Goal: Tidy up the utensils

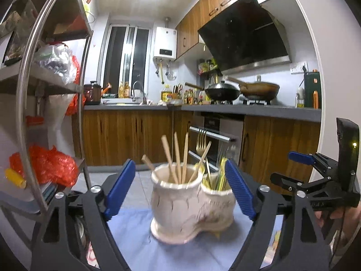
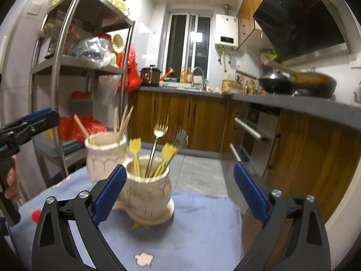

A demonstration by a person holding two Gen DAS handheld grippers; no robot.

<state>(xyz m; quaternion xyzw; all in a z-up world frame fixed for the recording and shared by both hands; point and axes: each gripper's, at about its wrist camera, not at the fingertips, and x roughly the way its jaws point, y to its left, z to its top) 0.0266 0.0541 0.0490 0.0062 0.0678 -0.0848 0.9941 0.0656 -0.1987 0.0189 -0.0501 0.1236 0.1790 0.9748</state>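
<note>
Forks (image 2: 158, 133) show clearly only from the right wrist.

The left gripper (image 1: 180, 189) and right gripper (image 2: 180, 194) point nearly level, jaws spread wide, nothing pressed between their blue pads.

The pot (image 2: 146, 194) is cream with thin dark lines. The cloth (image 2: 203, 225) is light blue. The small forks (image 2: 135, 155) are yellow, the big fork (image 2: 159, 133) gold.
</note>
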